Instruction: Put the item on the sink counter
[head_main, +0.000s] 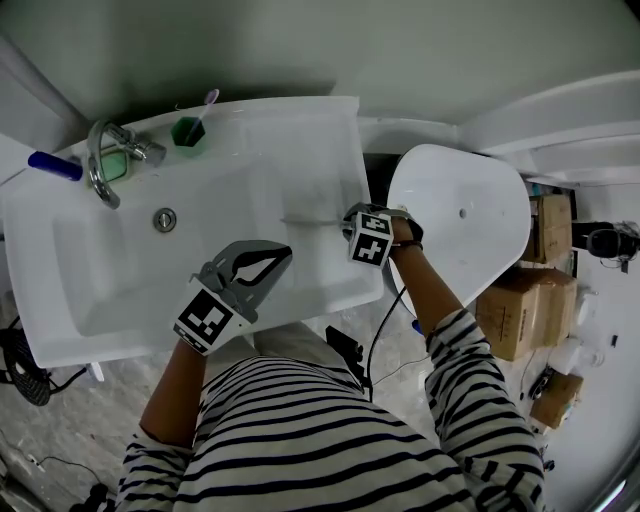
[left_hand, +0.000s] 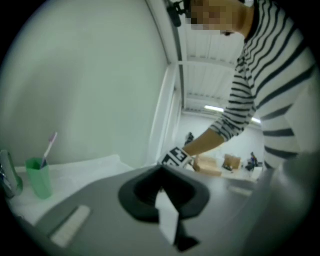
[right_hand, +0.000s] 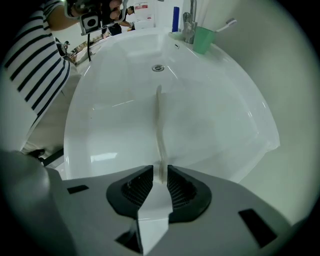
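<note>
- Pale, thin stick-like item lies in the right side of the sink.
- Right gripper points down over the item's near end, its jaws narrowly apart on either side of it.
- Left gripper, jaws together and empty, hangs over the sink's front edge.

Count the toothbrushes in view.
1 for sure: a toothbrush standing in the green cup at the back edge of the sink, next to the faucet. The thin pale stick between the jaws of the right gripper may be a second; I can't tell.
</note>
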